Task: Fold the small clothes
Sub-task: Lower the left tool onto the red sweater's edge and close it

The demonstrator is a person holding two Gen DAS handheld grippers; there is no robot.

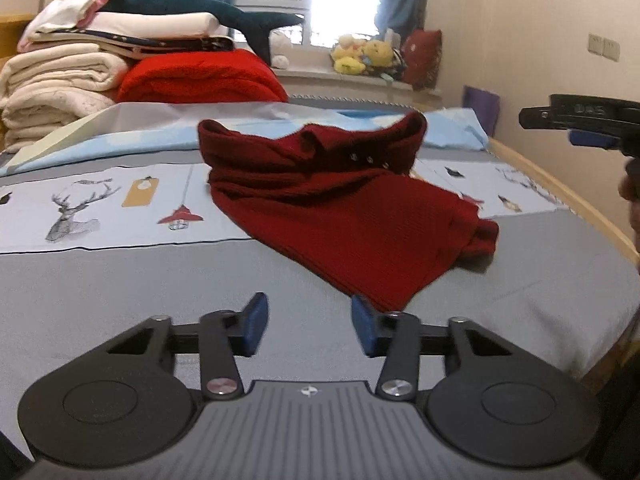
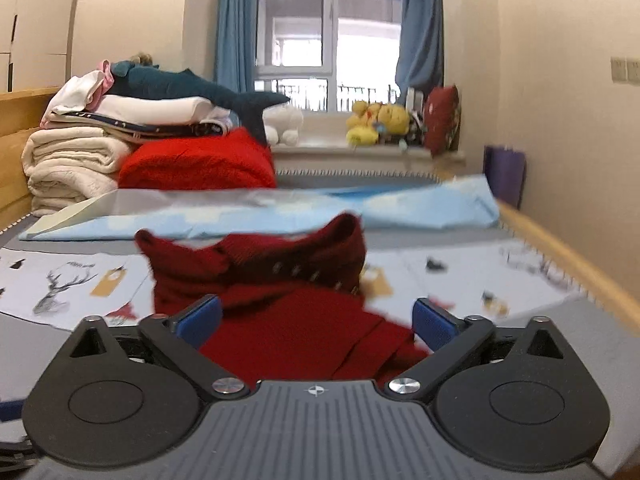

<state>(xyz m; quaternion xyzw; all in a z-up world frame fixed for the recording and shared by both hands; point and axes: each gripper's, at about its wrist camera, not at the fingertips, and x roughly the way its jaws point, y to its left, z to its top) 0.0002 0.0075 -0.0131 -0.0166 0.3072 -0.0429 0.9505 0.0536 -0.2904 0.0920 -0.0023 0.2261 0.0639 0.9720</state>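
A small dark red knit garment with a row of snap buttons lies on the bed, its far edge lifted in a blurred fold. It also shows in the right wrist view. My left gripper is open and empty, just short of the garment's near corner. My right gripper is open and empty, its blue pads to either side of the garment's near part, above it. The right gripper also shows at the right edge of the left wrist view.
The bed has a grey sheet with a printed deer band. A stack of folded blankets, a red blanket and a plush shark sit at the far left. Plush toys line the windowsill. A wooden rail runs along the right.
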